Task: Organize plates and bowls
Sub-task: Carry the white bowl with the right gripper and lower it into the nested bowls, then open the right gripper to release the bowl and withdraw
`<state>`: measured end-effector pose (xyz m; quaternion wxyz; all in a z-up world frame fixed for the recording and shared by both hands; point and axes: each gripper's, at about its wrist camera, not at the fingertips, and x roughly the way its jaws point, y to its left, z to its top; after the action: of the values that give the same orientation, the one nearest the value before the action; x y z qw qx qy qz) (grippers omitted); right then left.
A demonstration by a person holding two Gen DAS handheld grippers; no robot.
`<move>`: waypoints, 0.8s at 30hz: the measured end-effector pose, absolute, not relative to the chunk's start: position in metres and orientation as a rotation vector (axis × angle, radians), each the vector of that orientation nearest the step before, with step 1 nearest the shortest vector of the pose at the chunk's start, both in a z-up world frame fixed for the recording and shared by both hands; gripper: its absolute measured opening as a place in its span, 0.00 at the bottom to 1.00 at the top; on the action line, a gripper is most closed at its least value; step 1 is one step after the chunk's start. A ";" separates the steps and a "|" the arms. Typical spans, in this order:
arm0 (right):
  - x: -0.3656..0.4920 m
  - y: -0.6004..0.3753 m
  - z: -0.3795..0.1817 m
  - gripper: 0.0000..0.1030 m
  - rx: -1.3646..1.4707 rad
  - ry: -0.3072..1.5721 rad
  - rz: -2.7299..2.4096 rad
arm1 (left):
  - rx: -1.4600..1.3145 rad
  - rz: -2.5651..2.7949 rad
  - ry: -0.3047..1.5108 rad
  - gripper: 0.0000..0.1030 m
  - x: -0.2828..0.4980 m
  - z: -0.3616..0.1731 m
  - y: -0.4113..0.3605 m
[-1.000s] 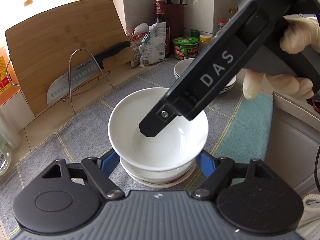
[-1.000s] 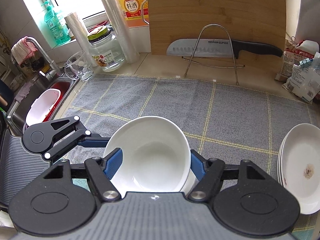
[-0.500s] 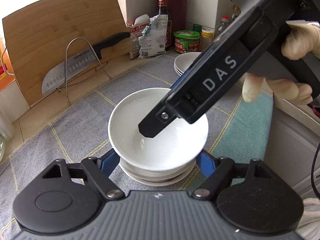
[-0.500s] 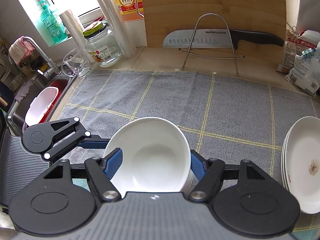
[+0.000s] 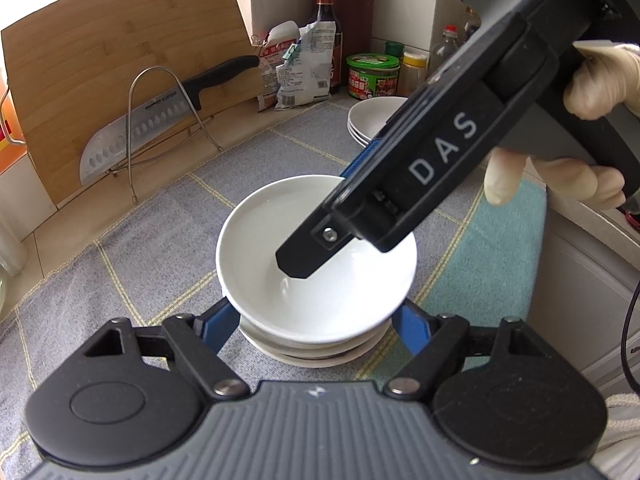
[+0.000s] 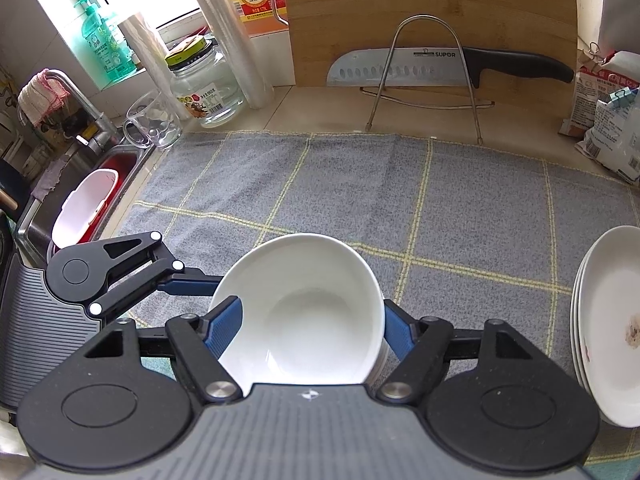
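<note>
Both views pulling back slightly from cutting board; top bowl staying seated on bowl stack on surface; right hand-held gripper spreading wide around bowl, apparently releasing; left hand-held gripper wide, flanking stack; plates waiting at right.

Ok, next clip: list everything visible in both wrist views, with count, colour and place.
bowls: stack, white, on mat, between both grippers' fingers
plates: stack, white, top one stained, mat's right edge
mat: one, grey with yellow lines, on counter
knife: one, black handle, on wire rack
cutting board: one, wooden, leaning at the back
glass jar: one, clear, near window
sink: one, far left, red-and-white item inside
left gripper: black, blue fingers
right gripper: black, blue fingers
gloved hand: holding right gripper
</note>
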<state>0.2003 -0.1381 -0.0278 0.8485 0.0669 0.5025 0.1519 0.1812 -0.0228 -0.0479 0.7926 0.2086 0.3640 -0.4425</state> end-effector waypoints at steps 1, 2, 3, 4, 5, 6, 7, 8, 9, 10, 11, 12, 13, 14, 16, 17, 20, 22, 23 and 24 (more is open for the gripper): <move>0.200 -0.138 -0.028 0.77 0.141 1.059 0.320 | 0.447 -0.952 0.785 0.80 0.181 -0.048 -0.023; 0.200 -0.138 -0.028 0.77 0.142 1.059 0.321 | 0.445 -0.951 0.788 0.81 0.182 -0.049 -0.023; 0.201 -0.138 -0.028 0.77 0.143 1.060 0.321 | 0.442 -0.951 0.792 0.81 0.182 -0.049 -0.023; 0.200 -0.139 -0.029 0.77 0.143 1.061 0.321 | 0.439 -0.951 0.793 0.82 0.183 -0.050 -0.022; 0.200 -0.139 -0.030 0.78 0.146 1.060 0.323 | 0.443 -0.950 0.790 0.83 0.183 -0.051 -0.022; 0.200 -0.139 -0.031 0.79 0.148 1.061 0.324 | 0.448 -0.948 0.788 0.84 0.183 -0.052 -0.022; 0.200 -0.139 -0.031 0.81 0.149 1.063 0.327 | 0.452 -0.947 0.786 0.86 0.183 -0.052 -0.021; 0.199 -0.139 -0.032 0.86 0.145 1.062 0.324 | 0.453 -0.946 0.780 0.91 0.182 -0.052 -0.020; 0.199 -0.138 -0.031 0.88 0.141 1.058 0.323 | 0.452 -0.948 0.769 0.93 0.182 -0.051 -0.018; 0.198 -0.138 -0.031 0.90 0.143 1.054 0.327 | 0.450 -0.954 0.759 0.95 0.181 -0.049 -0.016; 0.197 -0.138 -0.030 0.92 0.147 1.049 0.334 | 0.449 -0.958 0.757 0.95 0.181 -0.048 -0.015; 0.196 -0.138 -0.029 0.92 0.146 1.042 0.338 | 0.449 -0.963 0.756 0.95 0.181 -0.048 -0.013; 0.195 -0.138 -0.028 0.95 0.137 1.034 0.335 | 0.451 -0.965 0.754 0.95 0.180 -0.048 -0.012; 0.194 -0.137 -0.027 0.97 0.120 1.023 0.327 | 0.454 -0.966 0.753 0.95 0.180 -0.048 -0.011; 0.192 -0.136 -0.025 1.00 0.094 1.000 0.312 | 0.465 -0.964 0.749 0.95 0.178 -0.048 -0.008; 0.192 -0.135 -0.024 1.00 0.088 0.993 0.308 | 0.467 -0.963 0.750 0.95 0.178 -0.048 -0.007; 0.190 -0.134 -0.023 1.00 0.068 0.967 0.293 | 0.472 -0.964 0.748 0.95 0.178 -0.050 -0.003; 0.187 -0.133 -0.023 1.00 0.033 0.941 0.273 | 0.476 -0.955 0.749 0.95 0.178 -0.051 0.002; 0.184 -0.132 -0.023 1.00 0.015 0.926 0.262 | 0.477 -0.951 0.751 0.95 0.179 -0.052 0.004; 0.181 -0.131 -0.024 1.00 -0.003 0.914 0.256 | 0.477 -0.944 0.756 0.95 0.180 -0.054 0.007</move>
<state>0.1808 -0.1305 -0.0236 0.8895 -0.0016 0.4401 0.1231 0.1797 0.0072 -0.0537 0.7960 0.2221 0.3518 -0.4397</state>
